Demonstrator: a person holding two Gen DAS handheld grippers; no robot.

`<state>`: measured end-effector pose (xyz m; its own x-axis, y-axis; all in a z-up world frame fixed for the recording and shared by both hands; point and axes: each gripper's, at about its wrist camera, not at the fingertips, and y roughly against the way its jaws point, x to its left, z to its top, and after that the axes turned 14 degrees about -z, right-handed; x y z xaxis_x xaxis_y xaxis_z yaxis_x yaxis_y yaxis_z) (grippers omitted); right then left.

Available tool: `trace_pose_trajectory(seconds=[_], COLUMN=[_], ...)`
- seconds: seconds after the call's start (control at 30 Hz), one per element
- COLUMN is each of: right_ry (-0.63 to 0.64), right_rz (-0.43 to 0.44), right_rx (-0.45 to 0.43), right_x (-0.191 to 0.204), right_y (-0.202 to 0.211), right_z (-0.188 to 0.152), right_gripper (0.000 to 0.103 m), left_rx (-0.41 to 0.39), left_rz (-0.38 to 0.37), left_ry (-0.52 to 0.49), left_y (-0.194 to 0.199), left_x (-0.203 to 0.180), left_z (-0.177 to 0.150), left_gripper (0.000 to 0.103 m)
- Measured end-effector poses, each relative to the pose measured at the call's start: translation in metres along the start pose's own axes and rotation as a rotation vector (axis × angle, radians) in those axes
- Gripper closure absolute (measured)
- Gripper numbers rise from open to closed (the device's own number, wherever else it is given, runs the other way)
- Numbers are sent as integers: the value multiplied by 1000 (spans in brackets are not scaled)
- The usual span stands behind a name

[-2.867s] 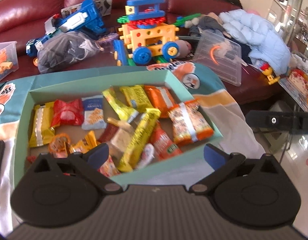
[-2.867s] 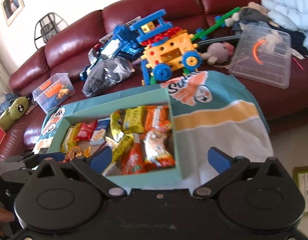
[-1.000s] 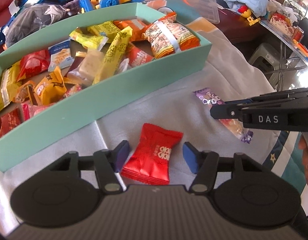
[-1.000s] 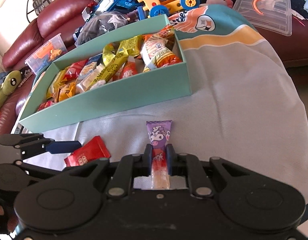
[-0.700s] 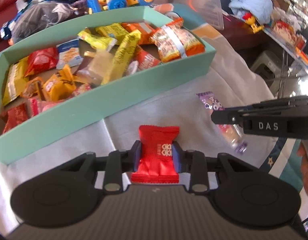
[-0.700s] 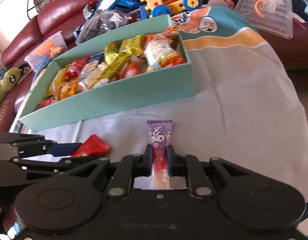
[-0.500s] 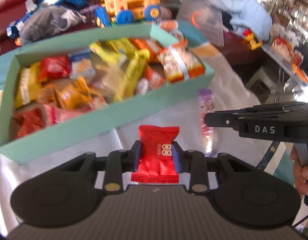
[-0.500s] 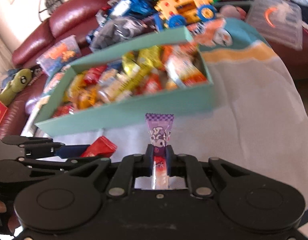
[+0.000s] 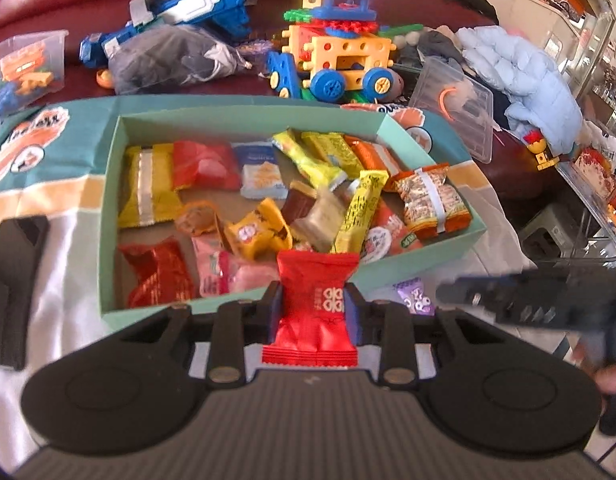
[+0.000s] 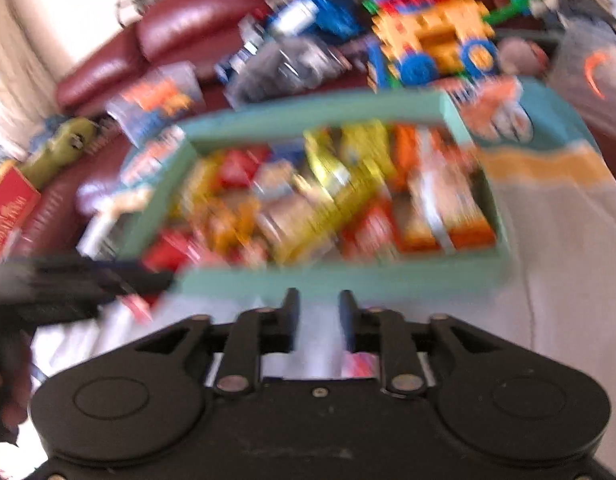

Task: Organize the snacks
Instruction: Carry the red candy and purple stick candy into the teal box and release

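A teal cardboard box (image 9: 156, 312) holds several snack packets on a patterned cloth. My left gripper (image 9: 313, 300) is shut on a red snack packet (image 9: 315, 276) and holds it above the box's near wall. The right wrist view is blurred. There my right gripper (image 10: 317, 300) is just short of the box (image 10: 347, 280), its jaws opening with nothing pressed between the pads. A purple candy packet (image 9: 413, 300) shows beside the right gripper (image 9: 507, 296) in the left wrist view; I cannot tell if it lies on the cloth. The left gripper (image 10: 88, 280) shows at the left.
On the red sofa behind the box sit a yellow and blue toy vehicle (image 9: 339, 60), a blue toy (image 9: 188, 4), a clear plastic case (image 9: 451, 100), a pale blue jacket (image 9: 523, 76) and a clear bin of toys (image 9: 24, 68). A black object (image 9: 12, 280) lies left on the cloth.
My left gripper shut on the red packet and lifted it toward the box. My right gripper rose with the purple packet, then its jaws parted and the packet left them.
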<state>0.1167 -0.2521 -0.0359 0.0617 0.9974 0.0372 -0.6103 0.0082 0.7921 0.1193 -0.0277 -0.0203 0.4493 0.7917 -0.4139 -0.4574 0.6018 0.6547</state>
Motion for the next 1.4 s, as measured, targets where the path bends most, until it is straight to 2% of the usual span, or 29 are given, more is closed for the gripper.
trace_pose_trajectory(seconds=[0.07, 0.13, 0.23, 0.3, 0.33, 0.37, 0.53, 0.73, 0.83, 1.07, 1.33, 1.37, 1.4], right_ry=[-16, -28, 28, 58, 98, 115, 57, 36, 12, -26, -55, -60, -63], right_rz=[-45, -55, -96, -124, -160, -172, -106, -12, 46, 111, 114, 116, 121], right_rx=[37, 63, 58, 27, 7, -3, 19, -73, -95, -87, -64, -61, -57], right_x=[-4, -4, 9, 16, 22, 24, 18, 19, 22, 41, 59, 59, 59], right_y=[-12, -23, -36, -38, -38, -36, -18, 22, 20, -20, -67, -72, -76], right_z=[-16, -25, -31, -34, -38, -41, -38, 4, 36, 99, 129, 132, 134], right_gripper=[73, 73, 73, 77, 90, 90, 91, 91, 91, 91, 91, 91, 89], left_rx=[0, 0, -3, -5, -5, -5, -16, -56, -65, -59, -46, -44, -45], left_rz=[-6, -11, -8, -6, -5, -3, -3, 20, 41, 92, 132, 138, 149], left_ry=[14, 25, 31, 41, 46, 51, 59, 37, 25, 24, 20, 20, 20], left_y=[-2, -3, -2, 0, 0, 1, 5, 16, 13, -11, -50, -54, -58], left_x=[1, 2, 4, 7, 9, 10, 12, 15, 22, 46, 61, 62, 63], left_z=[-4, -6, -8, -9, -10, -11, -13, 4, 21, 63, 99, 101, 103], left_gripper=[72, 72, 72, 72, 72, 72, 72, 72, 72, 72, 71, 70, 64])
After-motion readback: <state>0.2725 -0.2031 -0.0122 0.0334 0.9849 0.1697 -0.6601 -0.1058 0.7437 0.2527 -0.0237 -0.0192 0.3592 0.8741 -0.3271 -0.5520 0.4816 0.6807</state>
